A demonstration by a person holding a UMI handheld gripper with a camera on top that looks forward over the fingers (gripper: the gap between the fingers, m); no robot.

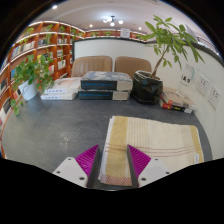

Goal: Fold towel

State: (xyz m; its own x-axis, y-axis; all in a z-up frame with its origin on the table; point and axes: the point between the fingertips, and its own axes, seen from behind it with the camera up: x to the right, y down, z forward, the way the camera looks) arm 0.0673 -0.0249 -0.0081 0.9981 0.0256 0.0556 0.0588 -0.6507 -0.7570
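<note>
Jaws open, nothing pressed between them; gripper (pixel 113 160) low over a grey table (pixel 50 130), magenta pads (pixel 88 156) angled inward. The pale yellow striped cloth towel (pixel 150 140) lies flat on the table, its near left corner running between the fingers, the bulk spreading ahead toward 1 o'clock. Stripes and long axis run away from the gripper, roughly 6 to 12. Near edge cut off below the fingers; whether cloth touches either pad is unclear. Beyond, at 12 o'clock, stacked dark and white boxes (pixel 104 85) and a black bag (pixel 147 88); small items at 2 o'clock too small to identify. Potted green plants at 10 (pixel 35 72) and 1 (pixel 170 40).
</note>
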